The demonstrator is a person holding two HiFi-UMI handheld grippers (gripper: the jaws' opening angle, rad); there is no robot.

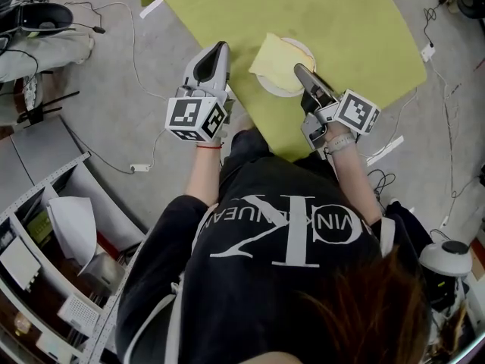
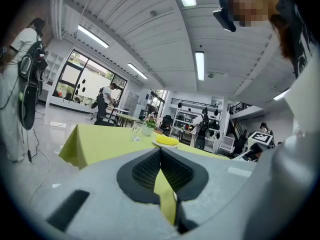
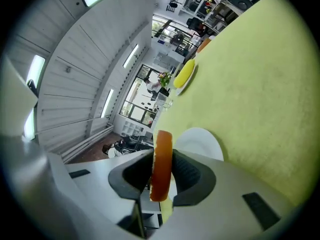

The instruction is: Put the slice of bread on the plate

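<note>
Right gripper (image 1: 301, 71) pinching the bread (image 3: 161, 156) by its near edge, pads on both faces, slice seen edge-on in the right gripper view. Left gripper (image 2: 160, 154) has its tips pressed together with nothing between them, only a sliver of green cloth showing through behind the pads. I read it as idle. From the head view the left one sits at the near left edge of the table (image 1: 364, 29), beside the plate (image 1: 271, 88) but apart from it; the right one is the hand at the plate. Key relation: the bread sticks out ahead of my right jaws, up and to the left in the head view, and already hangs over the plate, covering its left part, with the white rim showing near and on the far right. The slice looks tilted, not flat. I can't tell whether its far edge touches the plate. In the right gripper view the plate is just past the jaw tips, slightly to the right of the slice. My call: placing step, nearly done; level the slice, lower it, then spread the jaws. Risk: it tips off the left rim. Farther back on the cloth there is a yellow item (image 3: 183, 74) on a second plate, well apart.
</note>
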